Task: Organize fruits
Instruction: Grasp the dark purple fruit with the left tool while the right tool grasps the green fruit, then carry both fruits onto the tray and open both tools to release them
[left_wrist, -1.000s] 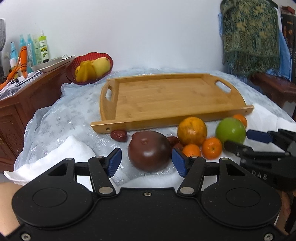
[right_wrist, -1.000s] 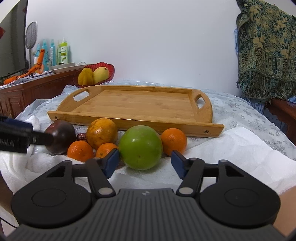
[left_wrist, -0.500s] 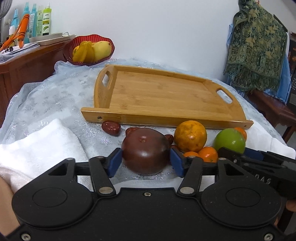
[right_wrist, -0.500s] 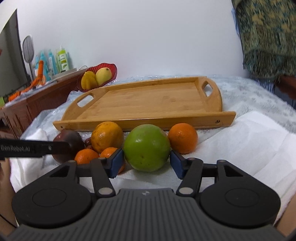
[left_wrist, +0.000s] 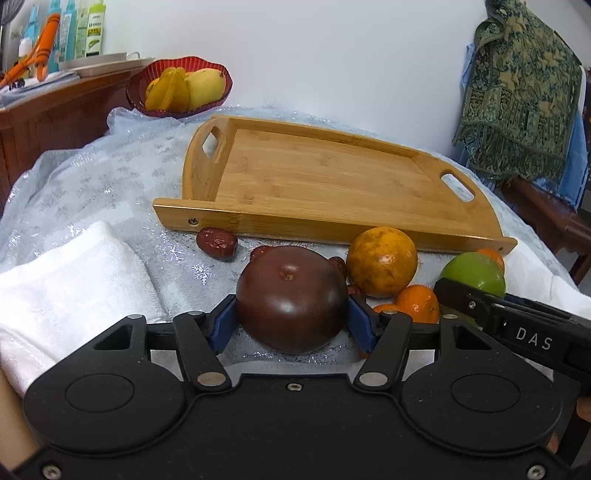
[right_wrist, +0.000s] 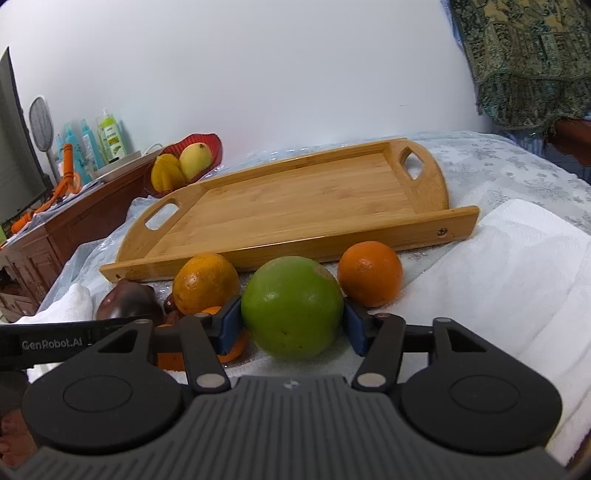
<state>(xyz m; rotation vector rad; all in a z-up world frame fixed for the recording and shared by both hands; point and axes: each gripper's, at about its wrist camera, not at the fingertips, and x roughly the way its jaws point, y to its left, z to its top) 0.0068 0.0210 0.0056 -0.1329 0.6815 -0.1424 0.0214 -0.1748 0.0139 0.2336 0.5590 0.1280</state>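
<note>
The wooden tray (left_wrist: 325, 184) is lying bare, so the sorting is barely starting: every loose fruit is sitting in front of the tray's near rail. The left gripper (left_wrist: 291, 323) is clamping the one dark brown fruit (left_wrist: 291, 297), and the right gripper (right_wrist: 291, 325) is squeezing the one green fruit (right_wrist: 291, 306); whether either is lifting off the cloth-covered surface (left_wrist: 92, 184) cannot be told. Also waiting before the tray are one large orange (left_wrist: 382, 266), three small oranges, and at least three dates, partly hidden.
</note>
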